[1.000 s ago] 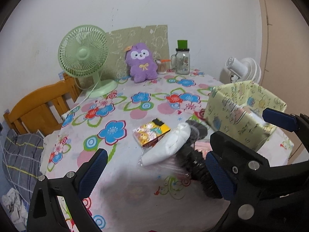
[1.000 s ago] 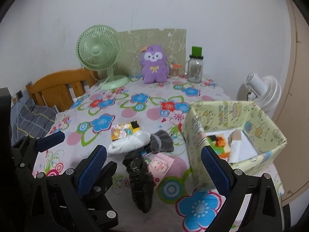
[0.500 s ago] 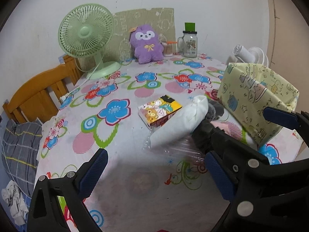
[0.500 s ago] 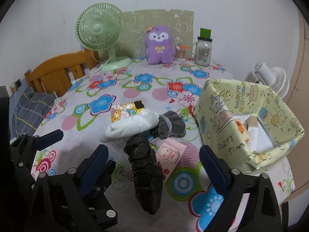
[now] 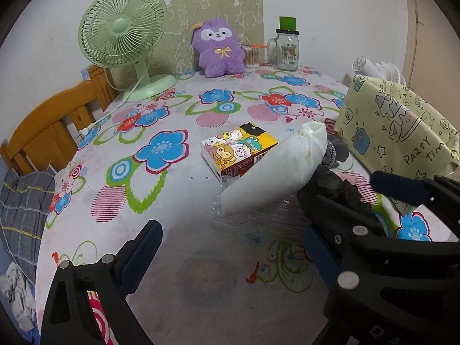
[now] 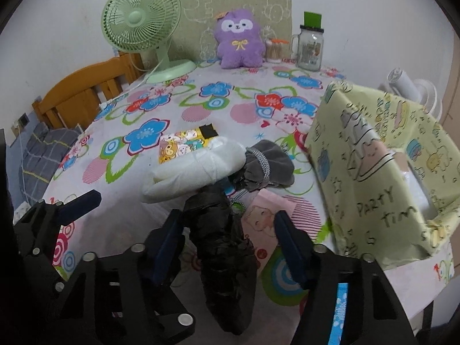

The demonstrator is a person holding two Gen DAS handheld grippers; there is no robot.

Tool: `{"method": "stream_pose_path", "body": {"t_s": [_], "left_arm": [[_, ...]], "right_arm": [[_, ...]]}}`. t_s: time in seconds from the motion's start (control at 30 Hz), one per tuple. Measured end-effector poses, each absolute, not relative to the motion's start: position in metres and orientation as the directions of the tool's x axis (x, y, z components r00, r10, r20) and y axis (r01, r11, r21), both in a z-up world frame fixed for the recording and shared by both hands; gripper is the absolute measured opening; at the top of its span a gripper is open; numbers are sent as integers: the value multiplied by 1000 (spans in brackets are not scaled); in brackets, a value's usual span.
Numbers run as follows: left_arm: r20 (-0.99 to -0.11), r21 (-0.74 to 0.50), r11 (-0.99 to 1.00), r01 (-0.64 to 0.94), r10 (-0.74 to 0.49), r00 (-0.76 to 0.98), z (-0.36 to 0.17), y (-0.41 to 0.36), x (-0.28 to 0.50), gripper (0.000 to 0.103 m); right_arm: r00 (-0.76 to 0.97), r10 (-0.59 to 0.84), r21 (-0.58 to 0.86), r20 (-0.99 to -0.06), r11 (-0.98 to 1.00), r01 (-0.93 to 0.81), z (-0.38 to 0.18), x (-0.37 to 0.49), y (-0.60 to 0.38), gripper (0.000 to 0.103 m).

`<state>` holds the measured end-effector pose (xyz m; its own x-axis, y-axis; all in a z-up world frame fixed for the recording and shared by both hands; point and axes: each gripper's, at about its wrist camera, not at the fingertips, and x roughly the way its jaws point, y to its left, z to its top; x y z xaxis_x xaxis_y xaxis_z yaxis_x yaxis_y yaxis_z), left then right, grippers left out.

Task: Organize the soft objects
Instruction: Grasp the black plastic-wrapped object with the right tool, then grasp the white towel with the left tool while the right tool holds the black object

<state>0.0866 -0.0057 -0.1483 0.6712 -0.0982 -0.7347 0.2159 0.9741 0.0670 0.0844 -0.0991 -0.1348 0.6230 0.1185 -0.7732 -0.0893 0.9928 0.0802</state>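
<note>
The right tongs [image 6: 228,244] are hanging wide open astride a crumpled black bundle [image 6: 224,256] lying on the flowered surface [image 6: 178,97], gripping nothing. The left tongs [image 5: 230,247] are gaping over bare cloth, empty. Just beyond, a white roll [image 6: 195,169] is touching a grey sock [image 6: 270,166] and a cartoon tissue pack [image 5: 238,149]; a yellow-green box [image 6: 373,178] is standing to the right.

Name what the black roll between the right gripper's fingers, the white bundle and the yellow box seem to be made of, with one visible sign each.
Black roll: probably thin plastic film, crinkled with a dull sheen. White bundle: likely soft matt fabric or nonwoven, wrinkled, gathered at one end. Yellow box: seemingly cardboard wrapped in printed paper, creased at its edges. The right gripper straddles the roll, open.
</note>
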Motion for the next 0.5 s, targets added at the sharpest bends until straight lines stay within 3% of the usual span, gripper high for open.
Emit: {"method": "stream_pose_path", "body": {"t_s": [0.1, 0.13, 0.17, 0.5], "left_arm": [[-741, 72, 973, 221, -97, 664, -151, -8, 89, 100], [-743, 77, 972, 224, -94, 662, -152, -9, 90, 100], [-744, 80, 971, 226, -93, 662, -153, -10, 90, 100], [-734, 74, 970, 232, -105, 671, -148, -21, 101, 100]], "right_arm": [[606, 136, 100, -784, 991, -93, -141, 90, -101, 47], [602, 145, 112, -786, 989, -93, -141, 90, -102, 38], [600, 149, 119, -786, 989, -89, -141, 91, -103, 35], [634, 115, 105, -764, 993, -53, -129, 93, -119, 32]]}}
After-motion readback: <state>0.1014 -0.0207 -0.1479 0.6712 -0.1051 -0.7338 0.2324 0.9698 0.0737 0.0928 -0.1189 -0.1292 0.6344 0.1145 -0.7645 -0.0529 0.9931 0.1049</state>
